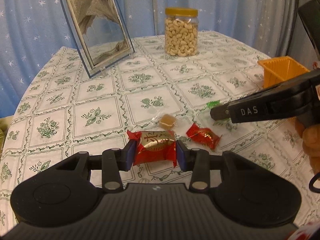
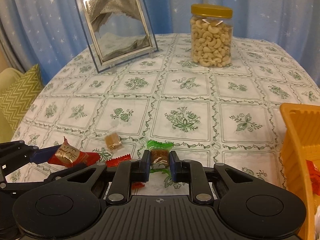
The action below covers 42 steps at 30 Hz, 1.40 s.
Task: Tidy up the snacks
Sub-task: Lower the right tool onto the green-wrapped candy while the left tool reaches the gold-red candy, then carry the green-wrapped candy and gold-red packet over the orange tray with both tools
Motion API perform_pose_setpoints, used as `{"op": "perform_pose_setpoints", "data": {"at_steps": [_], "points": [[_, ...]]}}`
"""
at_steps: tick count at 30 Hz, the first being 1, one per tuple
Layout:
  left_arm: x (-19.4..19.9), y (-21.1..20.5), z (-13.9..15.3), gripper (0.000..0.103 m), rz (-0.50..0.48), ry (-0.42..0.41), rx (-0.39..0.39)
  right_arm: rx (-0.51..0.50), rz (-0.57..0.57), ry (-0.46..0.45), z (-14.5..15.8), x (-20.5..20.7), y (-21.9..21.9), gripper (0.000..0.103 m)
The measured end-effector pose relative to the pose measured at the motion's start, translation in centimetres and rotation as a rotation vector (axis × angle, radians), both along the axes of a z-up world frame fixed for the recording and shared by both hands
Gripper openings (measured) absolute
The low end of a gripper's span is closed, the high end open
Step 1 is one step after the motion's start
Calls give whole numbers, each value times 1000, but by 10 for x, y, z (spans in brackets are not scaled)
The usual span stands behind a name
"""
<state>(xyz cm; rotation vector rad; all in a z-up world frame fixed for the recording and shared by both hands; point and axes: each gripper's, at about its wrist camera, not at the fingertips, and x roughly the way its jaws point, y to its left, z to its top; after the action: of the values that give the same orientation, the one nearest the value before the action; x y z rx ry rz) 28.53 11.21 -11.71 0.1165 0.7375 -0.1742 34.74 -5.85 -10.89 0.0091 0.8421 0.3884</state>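
My left gripper (image 1: 155,152) is shut on a red and gold wrapped candy (image 1: 155,146), held just above the tablecloth; it also shows in the right wrist view (image 2: 67,156). My right gripper (image 2: 159,165) is shut on a green wrapped candy (image 2: 159,156); its green edge (image 1: 213,104) peeks out behind the right gripper (image 1: 217,114) in the left wrist view. A smaller red candy (image 1: 203,137) and a clear-wrapped brown candy (image 1: 167,121) lie on the cloth between them. An orange tray (image 2: 296,144) stands at the right and holds a red candy (image 2: 312,176).
A cashew jar with a yellow lid (image 2: 211,37) and a framed sand picture (image 2: 118,28) stand at the back of the round table (image 2: 180,92). A blue star curtain hangs behind. A green zigzag cushion (image 2: 19,96) lies left of the table.
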Motion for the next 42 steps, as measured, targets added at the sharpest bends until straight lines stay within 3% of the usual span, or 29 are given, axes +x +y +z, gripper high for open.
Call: {"op": "perform_pose_setpoints", "data": {"at_steps": [8, 17, 32, 42], "points": [[-30, -12, 17, 39, 8, -42, -31, 30, -24, -32, 23, -29, -17, 20], [-83, -28, 39, 39, 40, -92, -96, 45, -51, -70, 41, -94, -45, 20], [-179, -75, 58, 39, 85, -90, -156, 42, -118, -75, 44, -214, -98, 20], [-221, -107, 73, 39, 88, -80, -186, 53, -166, -92, 60, -261, -130, 20]]}}
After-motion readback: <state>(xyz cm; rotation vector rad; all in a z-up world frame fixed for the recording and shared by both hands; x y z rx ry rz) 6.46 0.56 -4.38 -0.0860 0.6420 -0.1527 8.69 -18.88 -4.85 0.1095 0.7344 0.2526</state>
